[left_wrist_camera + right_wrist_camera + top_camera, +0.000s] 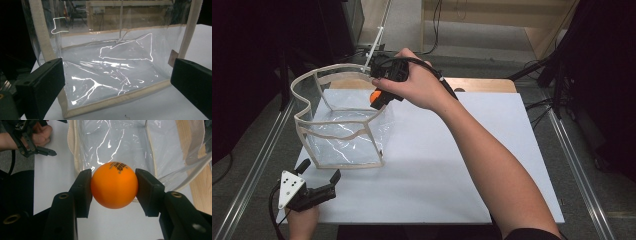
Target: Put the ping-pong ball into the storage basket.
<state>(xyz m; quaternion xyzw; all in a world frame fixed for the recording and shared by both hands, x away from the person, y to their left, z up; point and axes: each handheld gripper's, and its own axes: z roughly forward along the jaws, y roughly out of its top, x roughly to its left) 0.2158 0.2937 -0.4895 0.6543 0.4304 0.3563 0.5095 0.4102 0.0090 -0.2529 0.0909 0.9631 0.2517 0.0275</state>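
Note:
An orange ball (114,185) with dark print sits clamped between the two black jaws of my right gripper (113,187). In the high view that gripper (379,97) hangs over the back right rim of a clear plastic bag (343,127) with cream fabric edging, the ball (374,96) peeking out under the hand. The bag (112,67) stands open on the white board and looks empty inside. My left gripper (319,170) rests at the board's front left corner, jaws wide apart, pointing at the bag's front face (117,97) without touching it.
The white board (452,165) lies on a wooden table (482,84), with bare room to the right of the bag. Metal rails (577,170) run along both sides. Cables and dark stands crowd the floor behind.

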